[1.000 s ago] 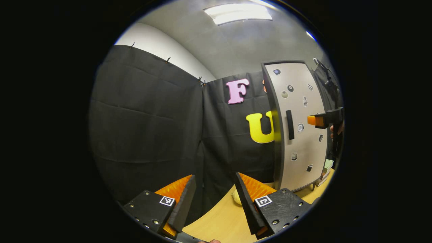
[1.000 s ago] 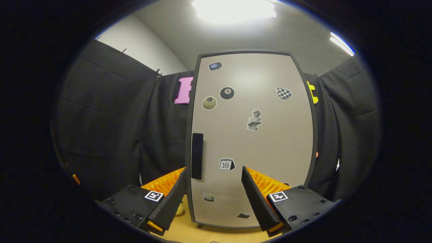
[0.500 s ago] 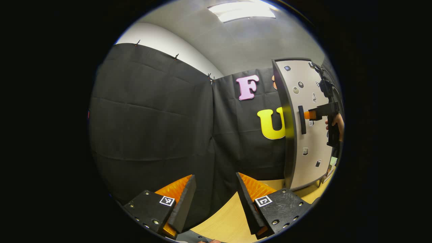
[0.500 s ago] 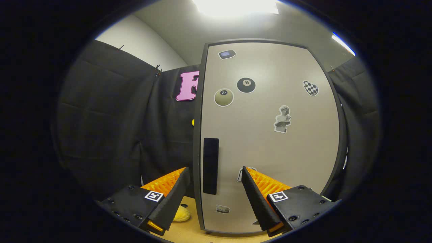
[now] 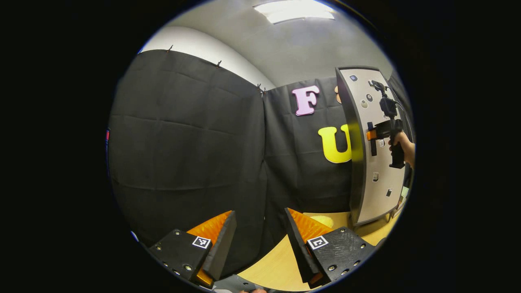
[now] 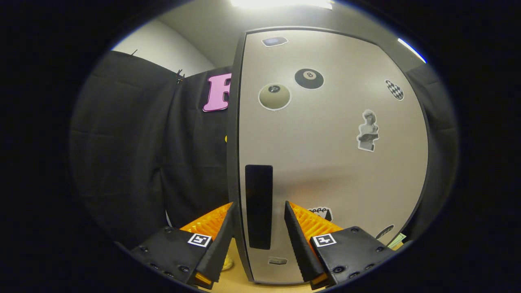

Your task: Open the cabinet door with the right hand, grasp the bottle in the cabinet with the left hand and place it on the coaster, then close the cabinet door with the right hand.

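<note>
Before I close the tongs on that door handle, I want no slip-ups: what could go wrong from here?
1. The right tongs straddle only the lower end of the handle, so a pull may slip off its bottom.
2. The handle sits right beside the cabinet door edge; the outer finger could catch that edge instead.
3. The left tongs hang open over the table near the cabinet; the swinging door might reach them.

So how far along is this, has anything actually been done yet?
Nothing looks finished: the cabinet door is closed. In hand now, the right tool sits open, its fingers on either side of the dark handle, not gripping it. The left tool waits open above the wooden table. Left to do: open the door, take the bottle out onto the coaster, and close the door.
</note>
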`<state>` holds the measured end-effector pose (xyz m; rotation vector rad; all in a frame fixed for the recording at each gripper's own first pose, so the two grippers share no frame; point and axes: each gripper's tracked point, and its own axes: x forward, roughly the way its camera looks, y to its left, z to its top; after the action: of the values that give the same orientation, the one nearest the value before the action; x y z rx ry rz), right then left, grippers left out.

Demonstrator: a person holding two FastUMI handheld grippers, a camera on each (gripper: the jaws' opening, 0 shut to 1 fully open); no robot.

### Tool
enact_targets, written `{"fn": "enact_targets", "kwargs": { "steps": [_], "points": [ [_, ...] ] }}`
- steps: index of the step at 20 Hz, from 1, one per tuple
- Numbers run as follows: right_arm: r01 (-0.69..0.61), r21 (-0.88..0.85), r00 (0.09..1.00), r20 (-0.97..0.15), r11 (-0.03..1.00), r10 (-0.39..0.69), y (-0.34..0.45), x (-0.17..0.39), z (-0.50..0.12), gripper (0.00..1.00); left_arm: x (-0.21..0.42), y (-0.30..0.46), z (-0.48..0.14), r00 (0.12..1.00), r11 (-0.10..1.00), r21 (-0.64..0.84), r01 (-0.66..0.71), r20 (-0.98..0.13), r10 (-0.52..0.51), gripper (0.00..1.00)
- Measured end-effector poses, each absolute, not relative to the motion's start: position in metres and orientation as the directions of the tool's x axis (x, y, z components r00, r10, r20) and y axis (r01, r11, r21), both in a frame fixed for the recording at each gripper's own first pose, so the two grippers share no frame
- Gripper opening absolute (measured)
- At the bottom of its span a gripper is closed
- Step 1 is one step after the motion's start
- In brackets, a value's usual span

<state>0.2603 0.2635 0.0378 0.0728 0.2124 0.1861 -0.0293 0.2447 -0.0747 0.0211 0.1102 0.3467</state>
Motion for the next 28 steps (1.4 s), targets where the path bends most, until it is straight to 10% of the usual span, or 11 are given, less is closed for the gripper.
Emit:
{"fn": "enact_targets", "kwargs": {
  "steps": [4,6,12,28],
  "points": [
    [-0.161,0.067,0.952,-0.252,0.985,0.173,0.262,0.266,0.029,0.70,-0.030,0.250,-0.076,0.933,0.939,0.037,-0.341,-0.108,0.343,0.68],
    [-0.162,0.071,0.952,-0.251,0.984,0.175,0.265,0.269,0.025,0.43,-0.028,0.250,-0.074,0.935,0.941,0.037,-0.337,-0.107,0.339,0.68],
    [-0.170,0.071,0.941,-0.285,0.983,0.183,0.267,0.266,0.026,0.19,-0.030,0.247,-0.070,0.946,0.951,0.034,-0.308,-0.098,0.310,0.68],
    [-0.324,0.124,0.890,-0.296,0.938,0.347,0.262,0.215,0.038,0.13,-0.006,0.195,-0.055,0.983,0.985,0.017,-0.169,-0.063,0.170,0.68]
  ]
}}
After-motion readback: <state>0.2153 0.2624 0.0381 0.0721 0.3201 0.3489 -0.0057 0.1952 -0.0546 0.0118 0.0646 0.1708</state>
